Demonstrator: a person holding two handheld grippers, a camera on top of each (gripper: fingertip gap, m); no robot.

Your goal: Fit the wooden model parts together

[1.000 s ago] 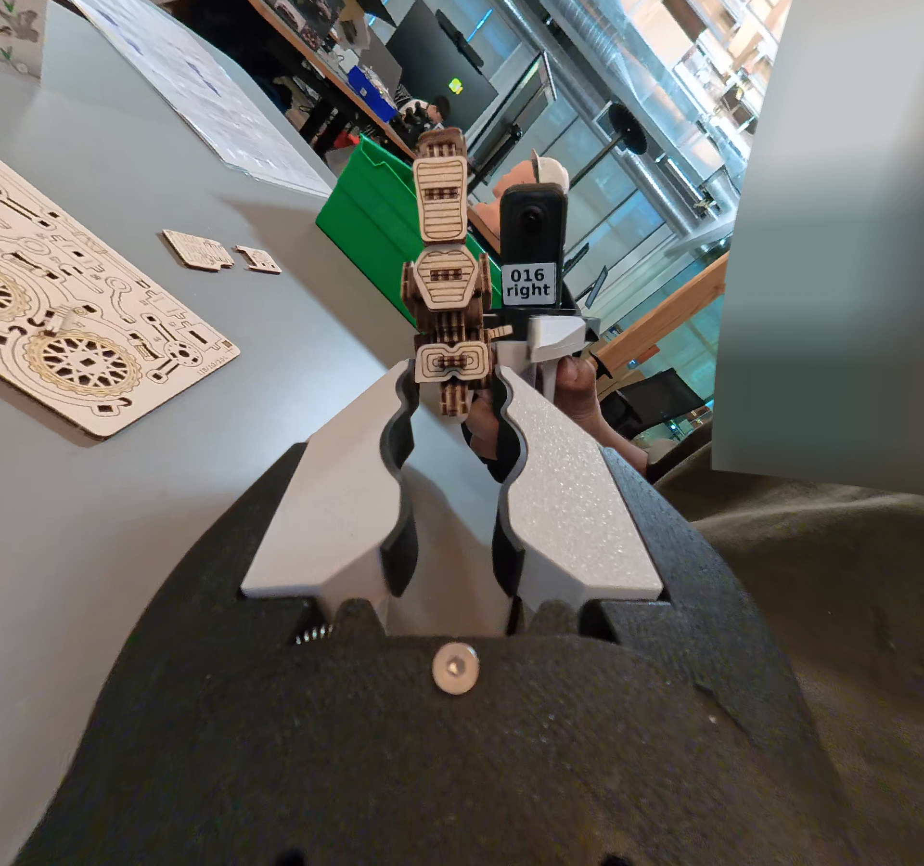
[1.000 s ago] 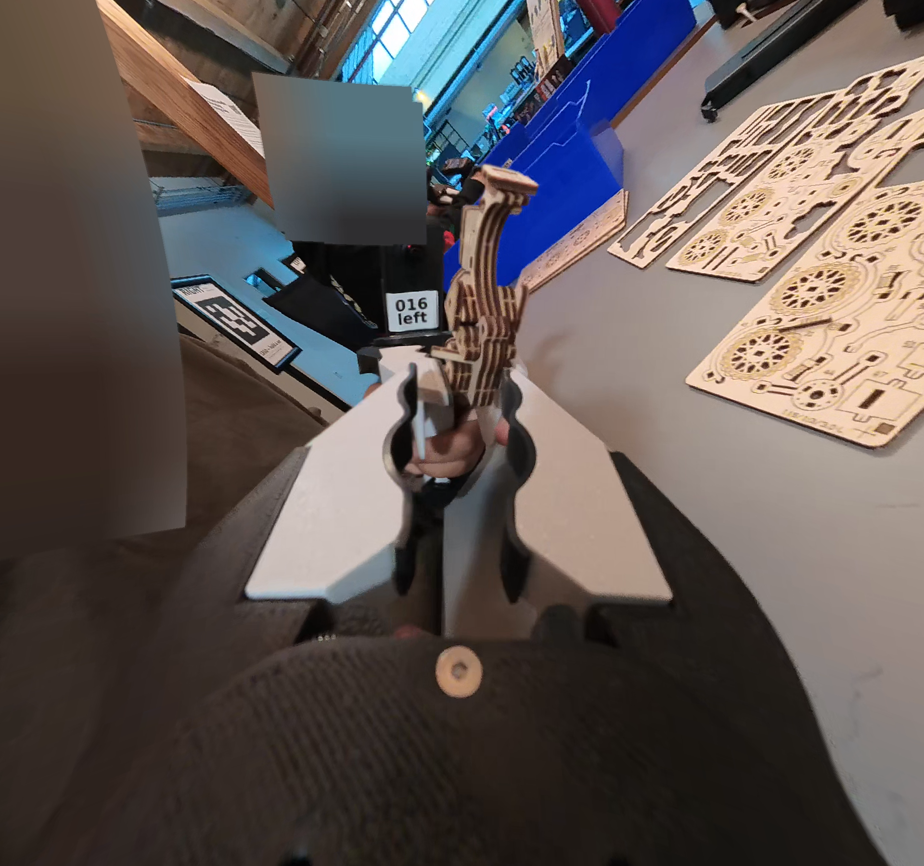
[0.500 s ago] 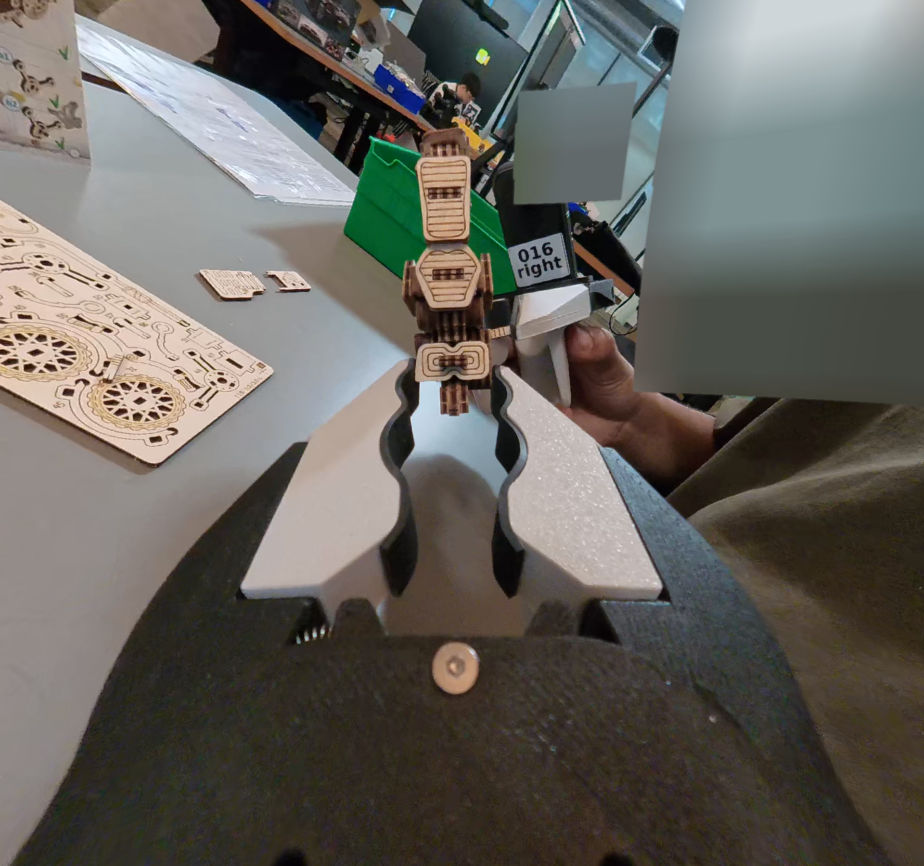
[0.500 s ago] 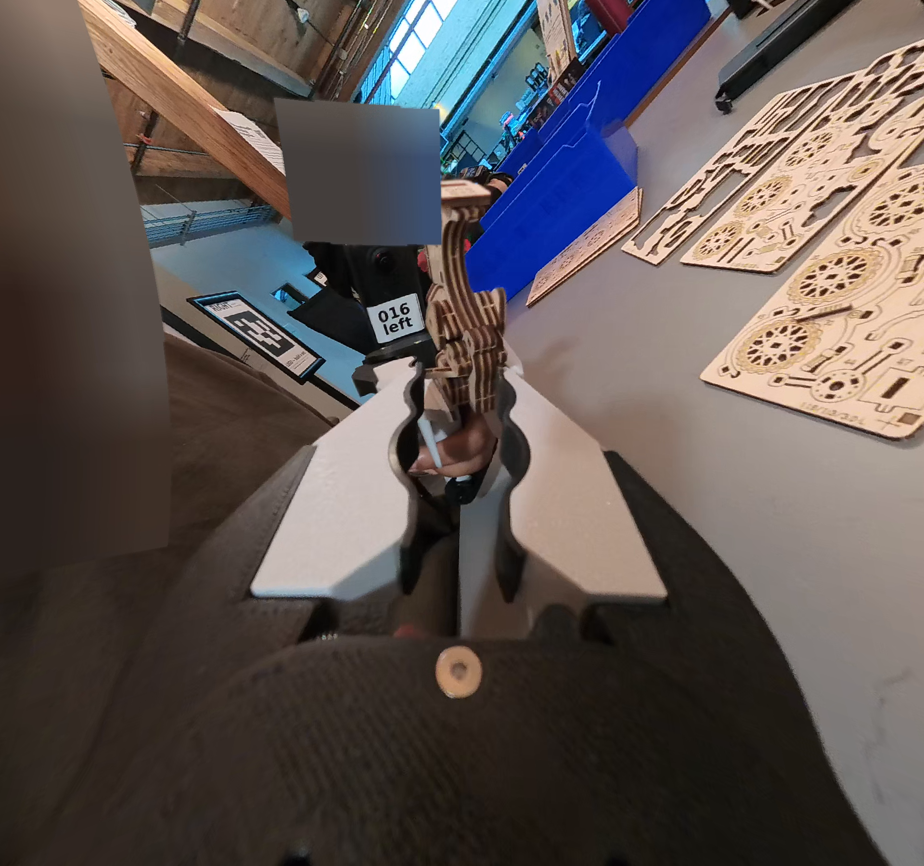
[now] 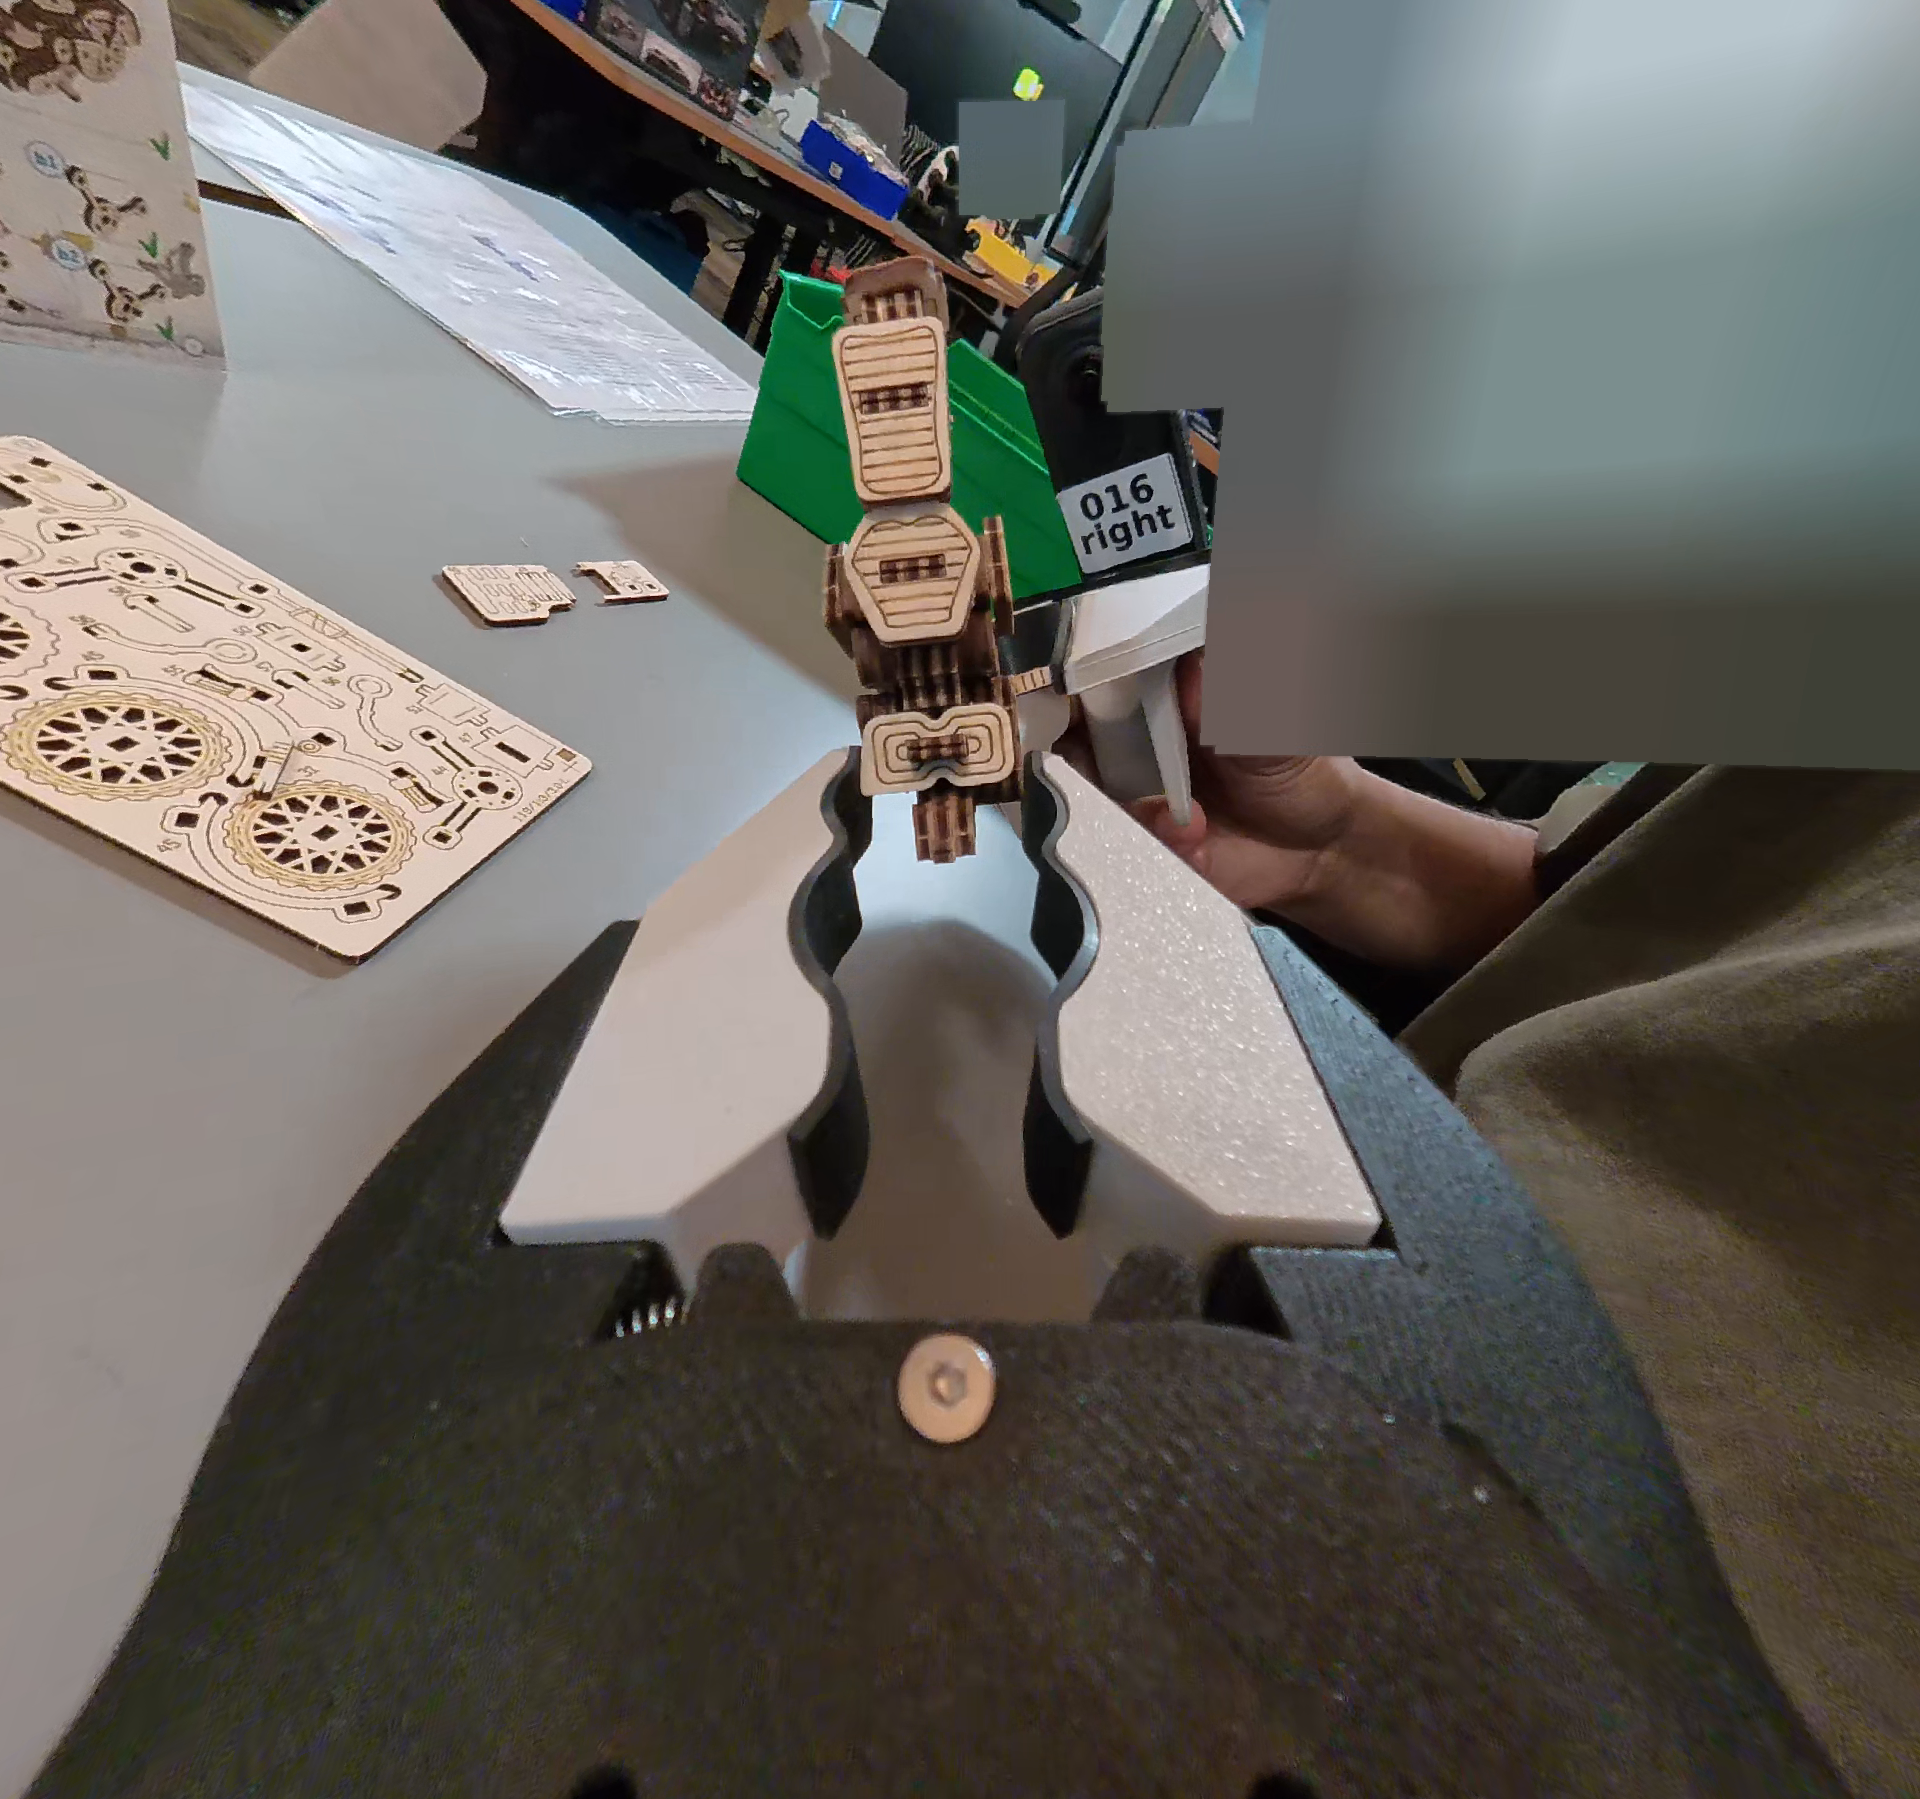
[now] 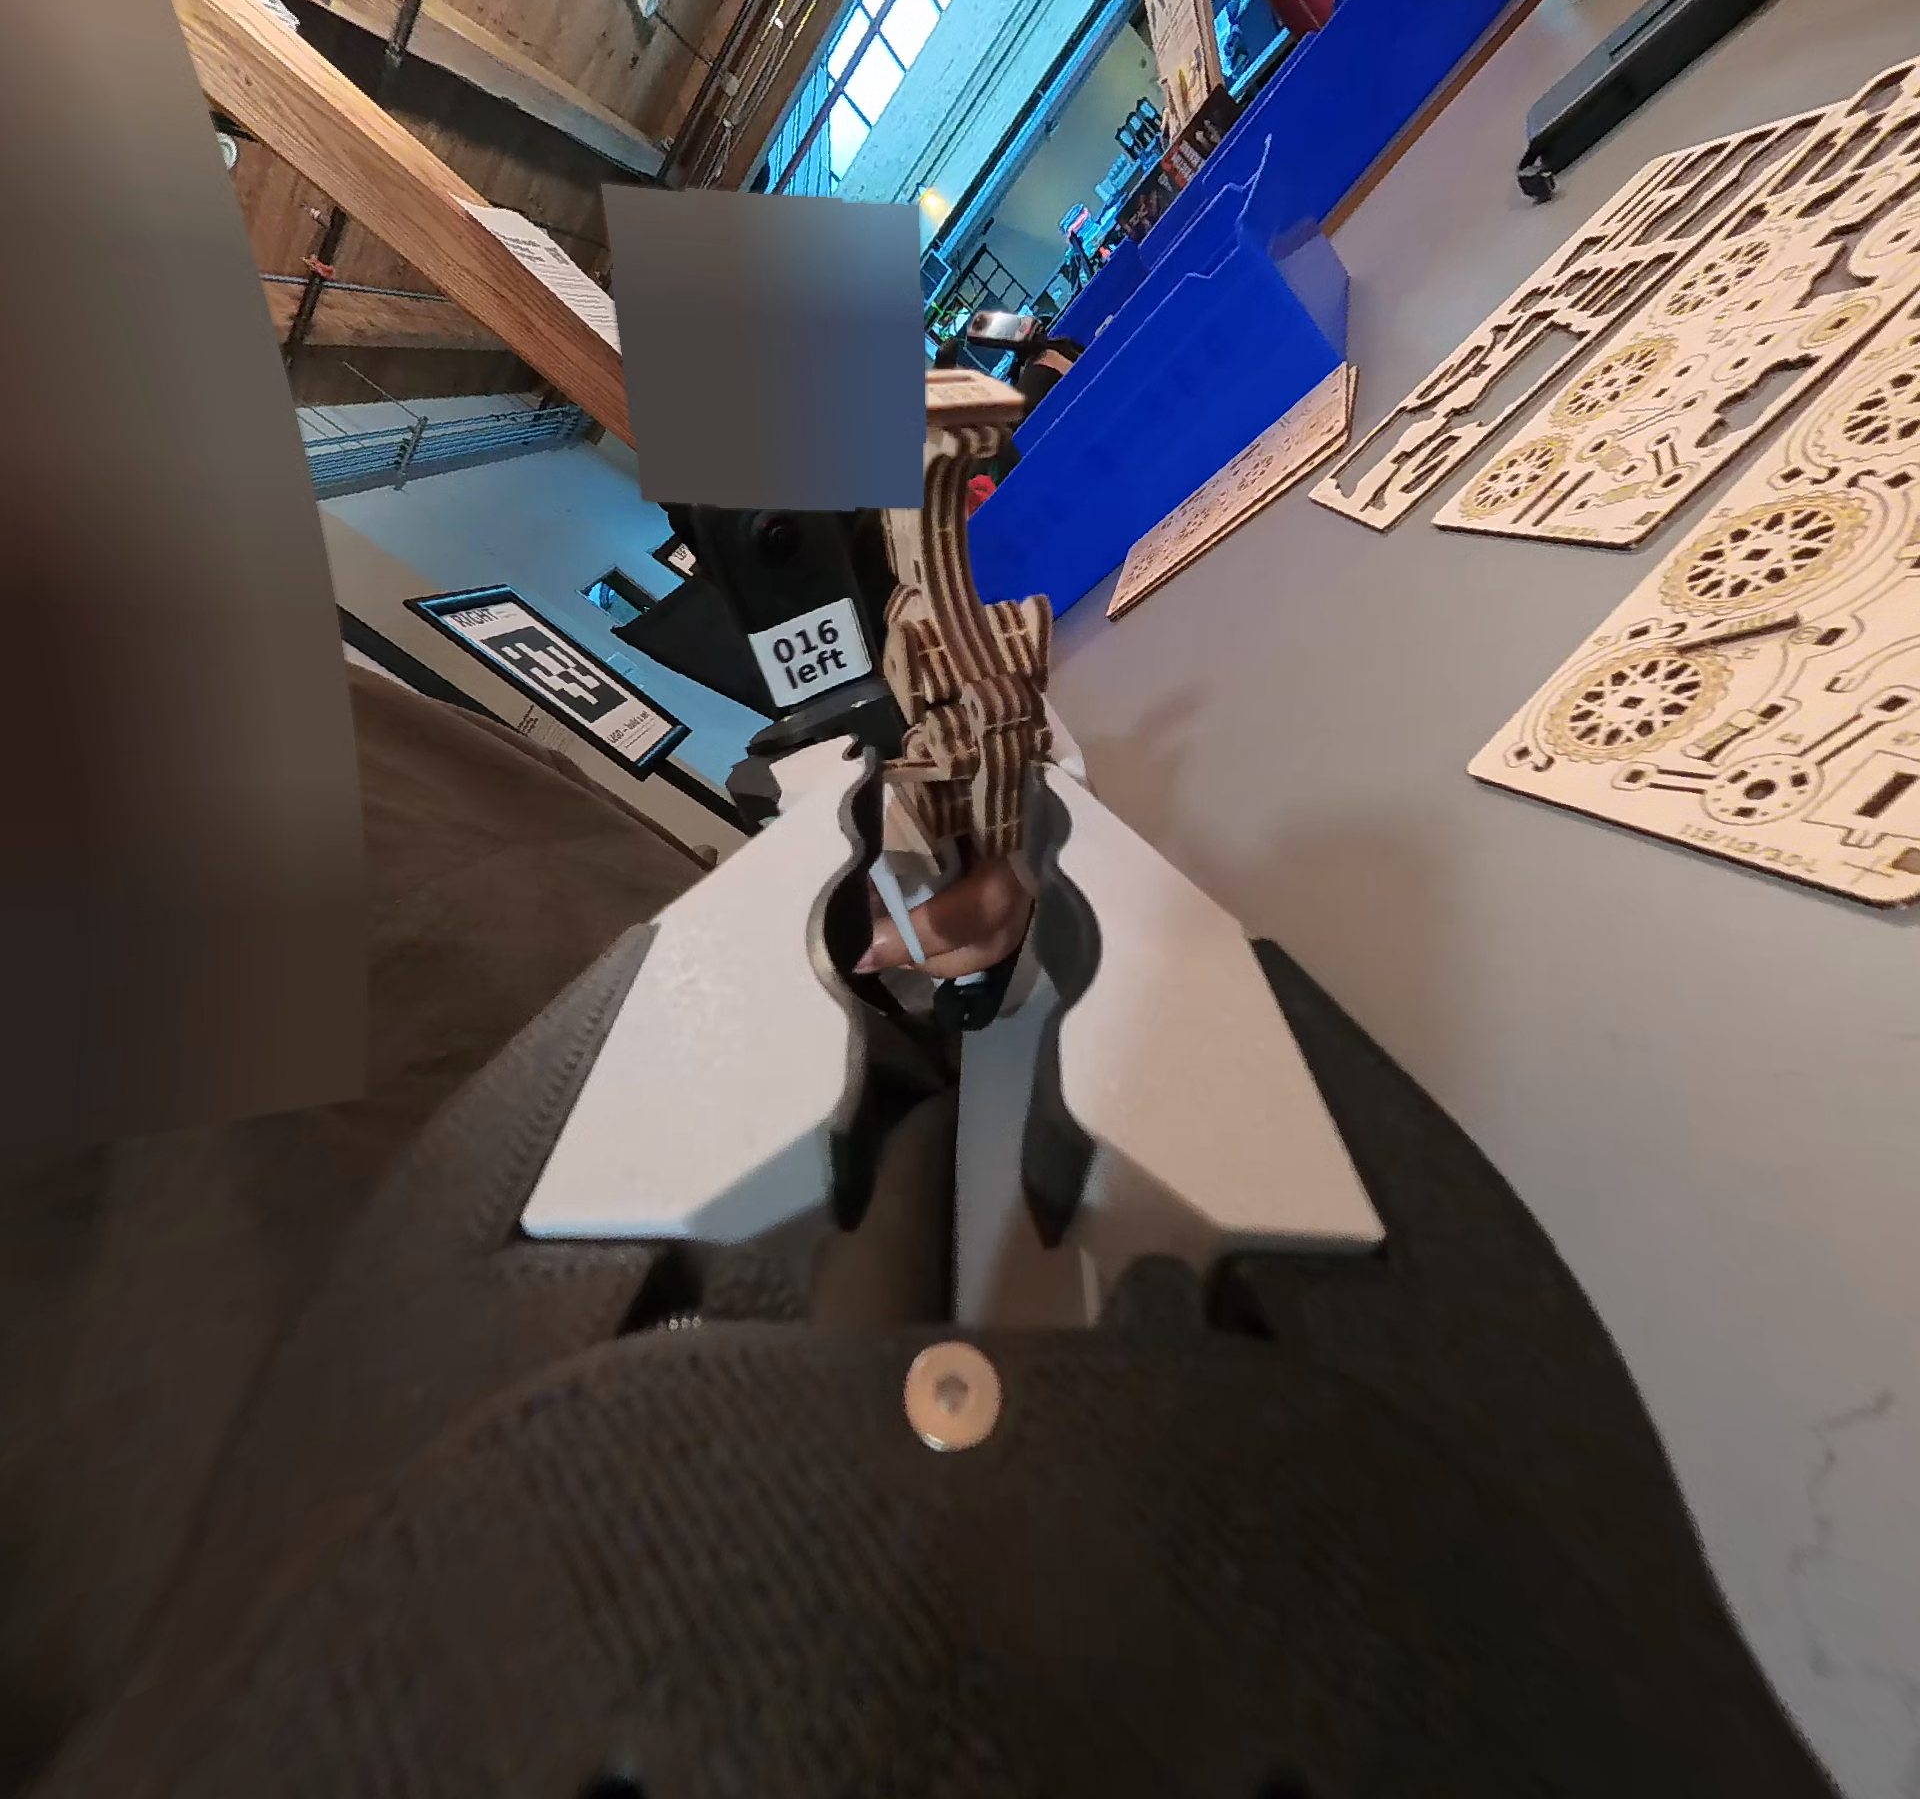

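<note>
A layered wooden model (image 5: 914, 586) stands upright in the air between both grippers, above the grey table (image 5: 260, 1126). My left gripper (image 5: 940, 778) is shut on its lower end, at the fingertips. In the right wrist view the model (image 6: 971, 710) sits between the tips of my right gripper (image 6: 956, 788), which is shut on its middle. In the left wrist view the right gripper's white fingers (image 5: 1127, 627) meet the model's right side at a small wooden peg (image 5: 1029, 679). The exact contact is hidden by the model.
A sheet of laser-cut wooden parts (image 5: 260, 710) lies on the left, with two small loose pieces (image 5: 509, 596) beyond it. A green bin (image 5: 810, 440), papers (image 5: 468, 274) and a booklet (image 5: 94, 139) stand farther back. More part sheets (image 6: 1714, 710) and a blue bin (image 6: 1195, 367) show in the right wrist view. Left and right tips are no more than a few centimetres apart.
Both grippers have tilted and shifted together with the model still held between them. The left wrist view now sits more level with the table. The grips look unchanged.
</note>
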